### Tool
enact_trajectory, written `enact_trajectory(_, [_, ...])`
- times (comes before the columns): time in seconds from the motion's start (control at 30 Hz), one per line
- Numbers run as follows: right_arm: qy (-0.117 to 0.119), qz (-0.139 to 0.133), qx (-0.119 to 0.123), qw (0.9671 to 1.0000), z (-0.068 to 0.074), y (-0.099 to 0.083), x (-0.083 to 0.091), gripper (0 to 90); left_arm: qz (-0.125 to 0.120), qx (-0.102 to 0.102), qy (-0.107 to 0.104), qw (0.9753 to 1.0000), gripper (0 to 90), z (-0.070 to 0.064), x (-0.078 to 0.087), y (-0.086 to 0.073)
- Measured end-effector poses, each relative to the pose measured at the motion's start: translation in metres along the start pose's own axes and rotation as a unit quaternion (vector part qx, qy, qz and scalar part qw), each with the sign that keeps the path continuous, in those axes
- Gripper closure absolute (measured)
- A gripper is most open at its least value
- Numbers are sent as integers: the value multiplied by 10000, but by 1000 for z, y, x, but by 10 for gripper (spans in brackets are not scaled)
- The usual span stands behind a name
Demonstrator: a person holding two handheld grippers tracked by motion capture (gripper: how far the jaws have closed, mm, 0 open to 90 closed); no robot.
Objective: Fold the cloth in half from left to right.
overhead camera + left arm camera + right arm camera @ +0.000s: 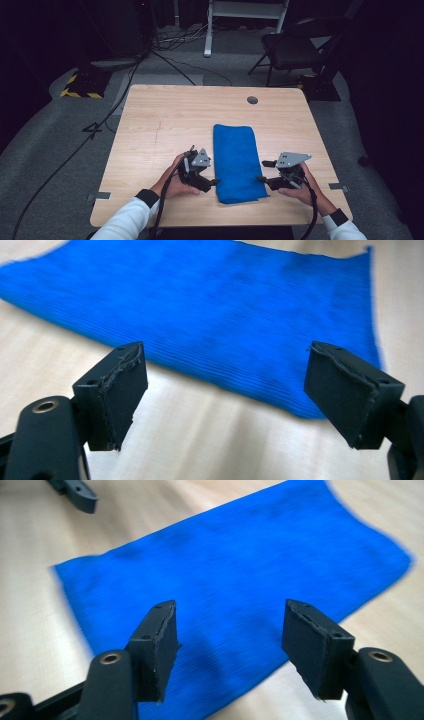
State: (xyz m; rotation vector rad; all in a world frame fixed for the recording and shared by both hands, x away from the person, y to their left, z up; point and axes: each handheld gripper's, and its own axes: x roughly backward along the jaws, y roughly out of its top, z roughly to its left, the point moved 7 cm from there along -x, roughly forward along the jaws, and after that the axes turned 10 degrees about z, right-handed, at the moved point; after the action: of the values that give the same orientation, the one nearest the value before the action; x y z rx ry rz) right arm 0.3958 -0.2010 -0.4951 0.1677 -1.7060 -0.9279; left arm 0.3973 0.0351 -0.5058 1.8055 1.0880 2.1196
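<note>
towel (pixel 236 162): i see a blue folded towel lying flat on the table (pixel 160 125), a long strip running away from me, nearer my edge of the table than the far edge.
left gripper (pixel 214 182): i hold it just beside the towel's left long edge, near the towel's close corner, its tips pointing at the cloth. in its own view (pixel 225 390) the jaws stand spread wide with nothing between them, and the towel's edge lies just past the pads (pixel 125 390); bare wood shows under the gap.
right gripper (pixel 261 170): i hold it at the towel's right long edge, across from the left one. in its own view (pixel 227 645) the jaws are spread apart and empty, and the blue cloth shows between them; i cannot tell if the pads (pixel 310 650) touch it.
hands: my left hand (pixel 175 185) and right hand (pixel 305 190) sit on either side of the towel, near its close end.
hole (pixel 252 100): a small round grey hole in the table, beyond the towel's far end.
chair (pixel 295 47): a dark chair on the floor, well beyond the towel.
</note>
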Motion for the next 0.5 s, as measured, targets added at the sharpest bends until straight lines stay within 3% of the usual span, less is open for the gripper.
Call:
enact_trajectory(0.23, [-272,-39,-350,9990,-40,22,-18,389,39,150,393,9991,184,39,-10,18])
enact_trajectory(0.37, [-363,27,-431,9984,-52,27,-28,408,62,209,528,9984,190,53,-16,24])
enact_trajectory(0.5, [-494,172,-509,9973,-67,33,-44,422,52,446,613,9971,206,72,-26,31])
